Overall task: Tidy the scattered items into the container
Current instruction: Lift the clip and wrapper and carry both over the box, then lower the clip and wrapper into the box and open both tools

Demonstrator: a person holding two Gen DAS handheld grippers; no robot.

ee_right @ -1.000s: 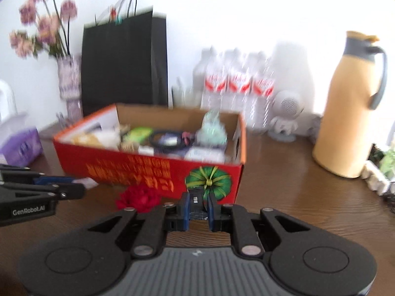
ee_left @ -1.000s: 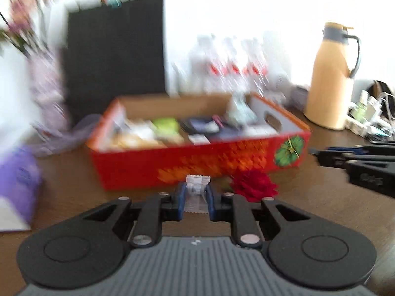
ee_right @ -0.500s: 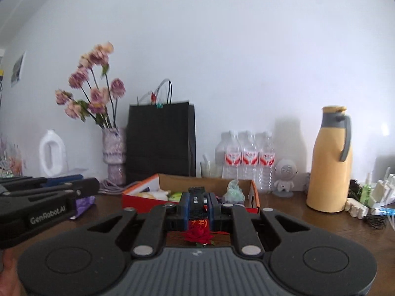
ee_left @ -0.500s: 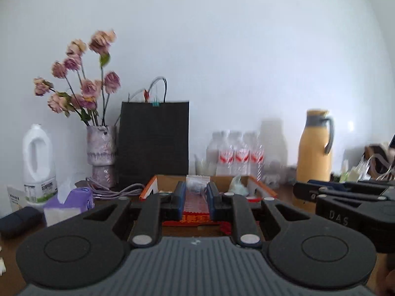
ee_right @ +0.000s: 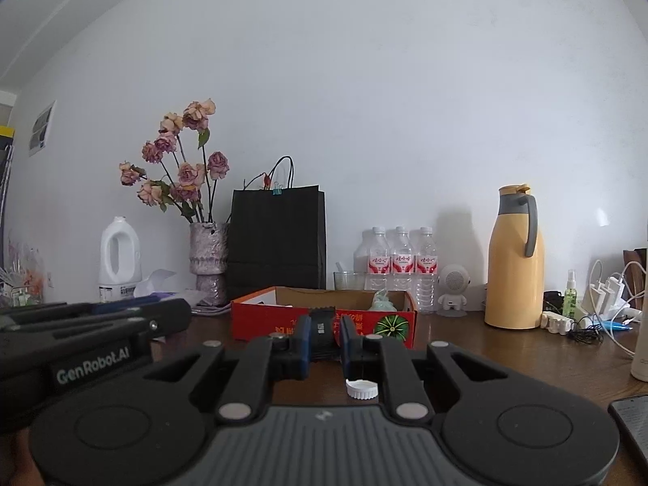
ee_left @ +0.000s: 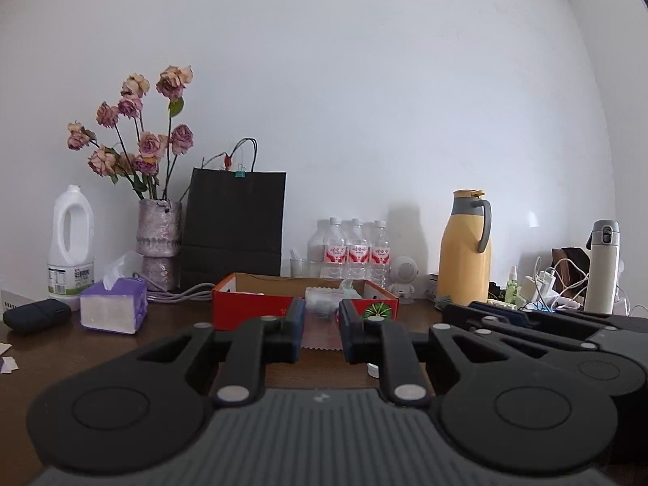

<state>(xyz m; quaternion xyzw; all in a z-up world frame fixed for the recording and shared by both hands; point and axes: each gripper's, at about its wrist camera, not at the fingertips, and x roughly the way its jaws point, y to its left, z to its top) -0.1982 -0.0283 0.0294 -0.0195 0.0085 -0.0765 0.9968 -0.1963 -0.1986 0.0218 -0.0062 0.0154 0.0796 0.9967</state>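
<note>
The red cardboard box [ee_left: 251,308] with several items inside sits mid-table, well ahead of both grippers. My left gripper [ee_left: 321,322] is shut on a small clear sachet [ee_left: 320,340] that stands upright between its blue pads. In the right wrist view, my right gripper [ee_right: 324,342] is shut on a small black block-shaped item [ee_right: 322,330], with the box [ee_right: 263,321] behind it. A white bottle cap [ee_right: 360,389] lies on the wooden table just under the right fingers. The two grippers are side by side: the right gripper [ee_left: 526,324] shows in the left view, the left gripper [ee_right: 101,324] in the right.
Behind the box stand a black paper bag [ee_left: 233,222], a vase of dried roses [ee_left: 158,239], water bottles [ee_left: 356,251] and a yellow thermos jug [ee_left: 463,251]. A purple tissue box [ee_left: 115,310] and white jug [ee_left: 71,243] are left; chargers and cables [ee_right: 599,303] right; a phone [ee_right: 632,417] nearest.
Both grippers drew back from the box and tipped up to level, so the box now looks small and far. Each still holds its item.
</note>
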